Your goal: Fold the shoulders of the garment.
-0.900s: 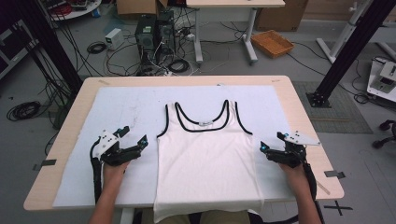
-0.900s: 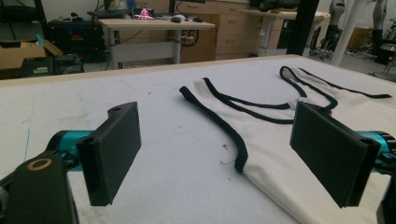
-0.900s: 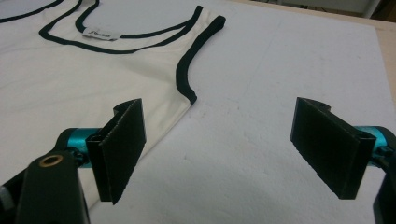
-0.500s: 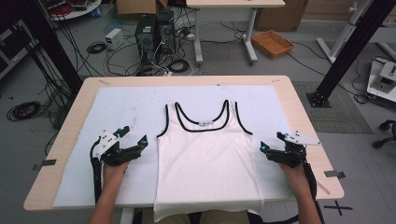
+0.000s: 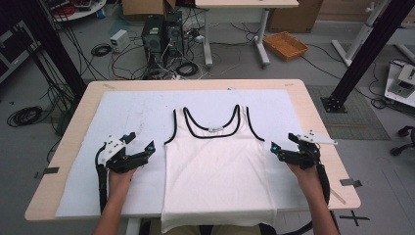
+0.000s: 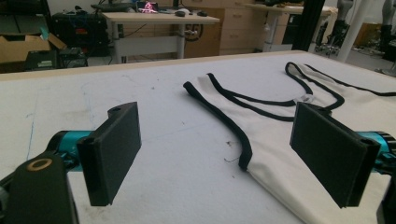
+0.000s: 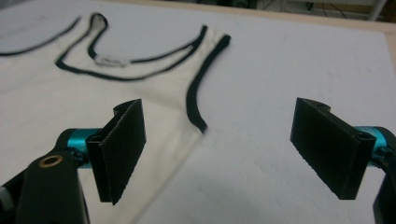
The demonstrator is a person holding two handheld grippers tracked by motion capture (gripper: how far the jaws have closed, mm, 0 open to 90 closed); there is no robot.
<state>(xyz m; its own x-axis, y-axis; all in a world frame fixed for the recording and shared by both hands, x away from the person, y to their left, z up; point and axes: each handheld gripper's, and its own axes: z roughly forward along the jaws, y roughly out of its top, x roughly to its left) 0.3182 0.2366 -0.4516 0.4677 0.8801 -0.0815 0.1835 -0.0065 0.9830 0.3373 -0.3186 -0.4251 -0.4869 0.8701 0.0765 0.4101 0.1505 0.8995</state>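
So the left gripper (image 5: 139, 147) sits over the white cloth mat (image 5: 132, 112) near the table's left edge, jaws spread wide with nothing between them. In the left gripper view its two black pads frame bare mat and the left armhole of the white sleeveless tank top with black trim (image 6: 280, 121), which lies just beside it, not touching. The right gripper (image 5: 282, 145) mirrors that near the right edge, jaws also wide apart and empty; in the right gripper view one pad hangs over the top's side seam, the other over plain mat. The tank top lies flat in the middle of the light wooden table (image 5: 318, 112), straps toward the far edge, hem draped over the near edge.
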